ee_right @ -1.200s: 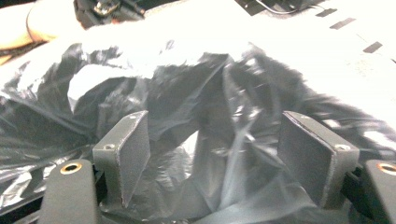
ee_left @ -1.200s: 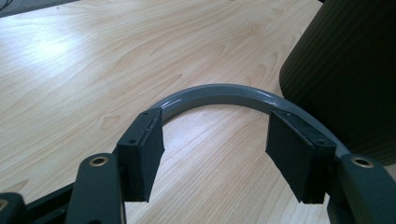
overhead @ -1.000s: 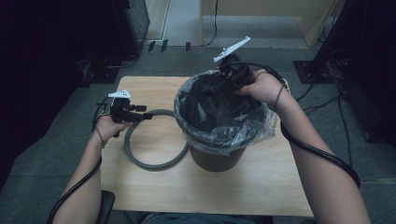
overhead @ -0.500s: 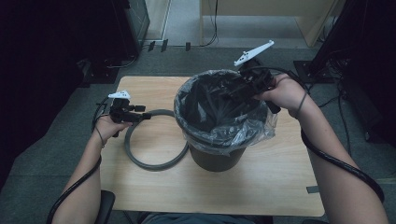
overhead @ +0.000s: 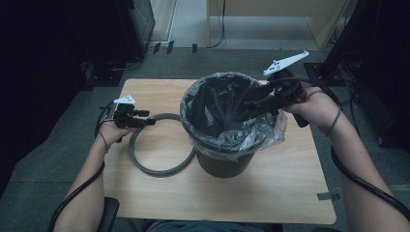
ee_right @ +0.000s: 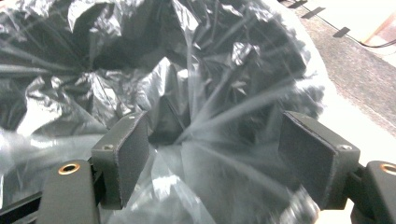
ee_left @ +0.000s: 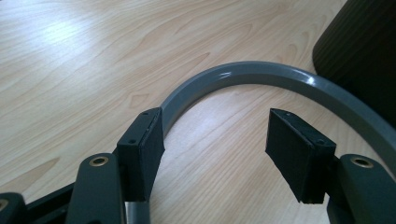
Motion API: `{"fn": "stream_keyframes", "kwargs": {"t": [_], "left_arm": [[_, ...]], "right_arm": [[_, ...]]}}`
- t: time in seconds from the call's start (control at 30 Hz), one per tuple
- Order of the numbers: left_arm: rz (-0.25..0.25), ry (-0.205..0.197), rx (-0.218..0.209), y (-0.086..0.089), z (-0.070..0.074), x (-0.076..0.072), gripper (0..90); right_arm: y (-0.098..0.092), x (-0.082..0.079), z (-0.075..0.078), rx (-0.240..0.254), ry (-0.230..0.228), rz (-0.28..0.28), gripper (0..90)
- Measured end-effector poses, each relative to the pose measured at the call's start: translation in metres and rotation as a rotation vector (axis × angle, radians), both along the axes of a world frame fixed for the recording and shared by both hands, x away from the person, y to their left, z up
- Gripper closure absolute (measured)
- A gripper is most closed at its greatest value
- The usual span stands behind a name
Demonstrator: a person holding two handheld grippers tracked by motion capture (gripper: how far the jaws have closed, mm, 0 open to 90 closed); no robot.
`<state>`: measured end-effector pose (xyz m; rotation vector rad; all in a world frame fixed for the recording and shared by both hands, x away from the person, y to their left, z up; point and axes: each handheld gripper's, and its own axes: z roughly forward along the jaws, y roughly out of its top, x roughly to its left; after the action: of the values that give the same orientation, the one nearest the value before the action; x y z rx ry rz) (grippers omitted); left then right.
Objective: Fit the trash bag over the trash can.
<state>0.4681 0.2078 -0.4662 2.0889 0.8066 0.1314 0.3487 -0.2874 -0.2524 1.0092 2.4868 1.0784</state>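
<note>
One table (overhead: 290, 193), one bin (overhead: 223, 162), one plastic liner (overhead: 232, 140), one grey ring (overhead: 159, 169) and two grippers were counted. Nearest the person, the front strip of the table lay bare from edge to edge, giving open room there; the right-hand part beyond the bin was also bare. The grey ring lay flat on the table left of the bin, its right arc touching or just beside the bin's base. The left gripper (overhead: 147, 121) rested at the ring's upper-left arc with its jaws apart; in the left gripper view the ring (ee_left: 261, 77) ran under one pad (ee_left: 142, 144) and the other pad stood clear of it, so nothing was clamped. The bin stood near the table's centre, the liner draped over its rim. Farther off, the right gripper (overhead: 251, 100) hung over the bin's far right rim, jaws released, with the liner (ee_right: 196, 93) spread between and beyond them but not pinched. Compared with a second earlier, the right hand had shifted rightward, off the rim's far side; the left hand, ring and bin were unchanged.
</note>
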Motion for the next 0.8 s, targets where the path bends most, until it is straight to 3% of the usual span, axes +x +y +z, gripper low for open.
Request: {"fn": "stream_keyframes", "kwargs": {"t": [0.17, 0.5, 0.8], "left_arm": [[0.0, -0.021, 0.009, 0.002, -0.005, 0.0, 36.1], [0.023, -0.027, 0.018, 0.009, -0.014, 0.002, 36.1], [0.029, -0.032, 0.043, 0.011, -0.021, 0.005, 36.1]], "right_arm": [[-0.015, -0.013, 0.0, 0.035, -0.021, -0.019, 25.3], [-0.031, -0.03, 0.001, 0.021, -0.028, -0.037, 25.2], [-0.047, -0.041, -0.008, 0.025, -0.02, -0.065, 24.7]]}}
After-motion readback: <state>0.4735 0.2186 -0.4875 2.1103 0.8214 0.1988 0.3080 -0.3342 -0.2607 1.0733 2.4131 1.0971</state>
